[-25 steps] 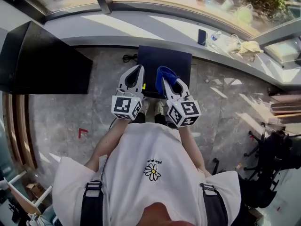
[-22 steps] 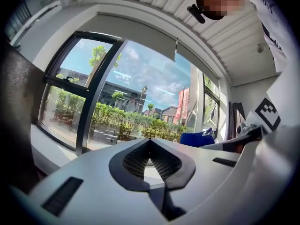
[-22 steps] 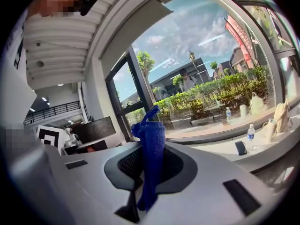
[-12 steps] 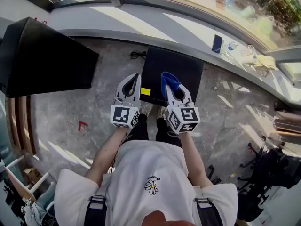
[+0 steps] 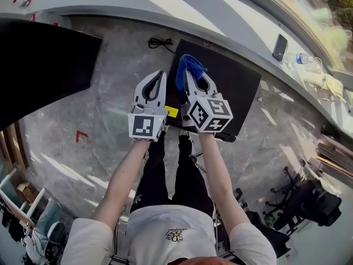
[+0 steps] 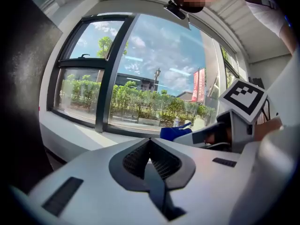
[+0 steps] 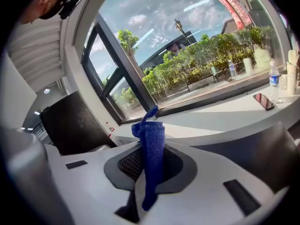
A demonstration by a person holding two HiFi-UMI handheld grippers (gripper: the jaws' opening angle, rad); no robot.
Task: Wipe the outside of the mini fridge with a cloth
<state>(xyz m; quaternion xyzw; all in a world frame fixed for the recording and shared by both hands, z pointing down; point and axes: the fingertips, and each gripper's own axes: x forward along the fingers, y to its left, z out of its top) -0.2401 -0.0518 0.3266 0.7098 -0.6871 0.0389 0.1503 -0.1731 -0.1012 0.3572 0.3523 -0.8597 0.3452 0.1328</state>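
The mini fridge [image 5: 234,84] is a low black box on the marble floor below the window ledge, seen from above in the head view. My right gripper [image 5: 186,75] is shut on a blue cloth [image 5: 186,66] and hangs over the fridge's left part. In the right gripper view the blue cloth [image 7: 152,146] stands up folded between the jaws, with the fridge's dark top [image 7: 265,149] behind. My left gripper [image 5: 159,77] is shut on nothing, just left of the fridge's edge. From the left gripper view, the cloth [image 6: 176,132] shows to the right.
A large black cabinet [image 5: 38,65] stands to the left. A phone [image 5: 280,47] and a water bottle [image 5: 302,58] lie on the window ledge [image 5: 138,4]. A black cable [image 5: 160,42] lies behind the fridge. A yellow label [image 5: 171,111] is on its front corner. Dark equipment [image 5: 311,203] stands at right.
Both grippers have reached further forward, arms stretched out. The right gripper with the cloth now hangs over the fridge's left part. The head view has shifted too.
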